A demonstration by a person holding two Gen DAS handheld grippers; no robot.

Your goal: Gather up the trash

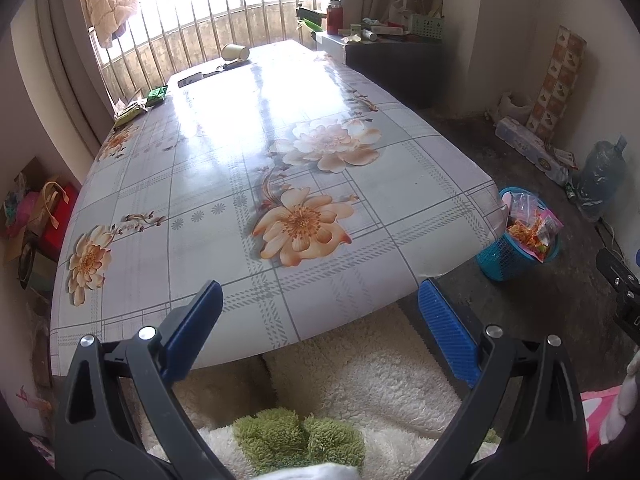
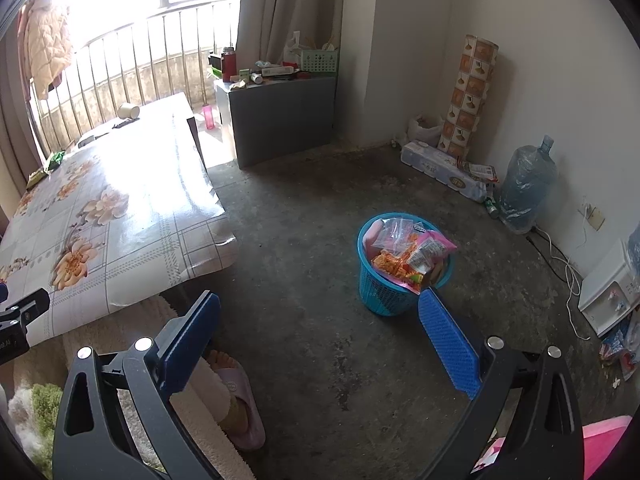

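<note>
Fingers of both grippers (image 1: 320, 312) (image 2: 320, 320) spread, empty; approach green wrappers (image 1: 157, 95) beyond the table (image 1: 224, 184), then basket (image 2: 394, 296).

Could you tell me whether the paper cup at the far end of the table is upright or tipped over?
Tipped over: the paper cup lies on its side on the table, mouth facing sideways.

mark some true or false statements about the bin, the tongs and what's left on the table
1. The blue bin stands on the table. False: it stands on the floor beside it.
2. Both tongs, left and right, are open and hold nothing. True.
3. The bin is empty. False: snack wrappers fill it.
4. A paper cup lies tipped at the table's far end. True.
5. Green packets lie at the table's far left edge. True.
</note>
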